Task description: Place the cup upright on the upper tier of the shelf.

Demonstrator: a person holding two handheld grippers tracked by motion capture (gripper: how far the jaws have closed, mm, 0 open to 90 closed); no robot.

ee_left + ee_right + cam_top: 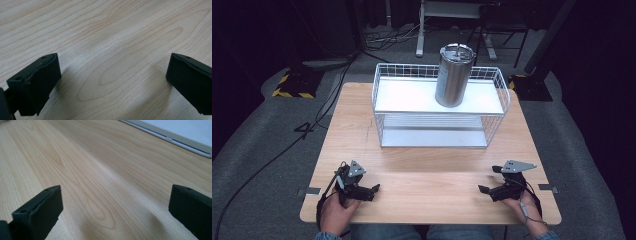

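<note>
the left gripper and right gripper rested at the bottom of the frame on the light wooden table, each with jaws spread wide and empty. at upper centre, the cylindrical stainless steel canister stood upright on the white two-tier wire rack.

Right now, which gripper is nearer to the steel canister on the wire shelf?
Right. The right gripper rests near the table's front right, closer to the steel canister on the wire shelf. The left gripper rests front left, farther.
</note>
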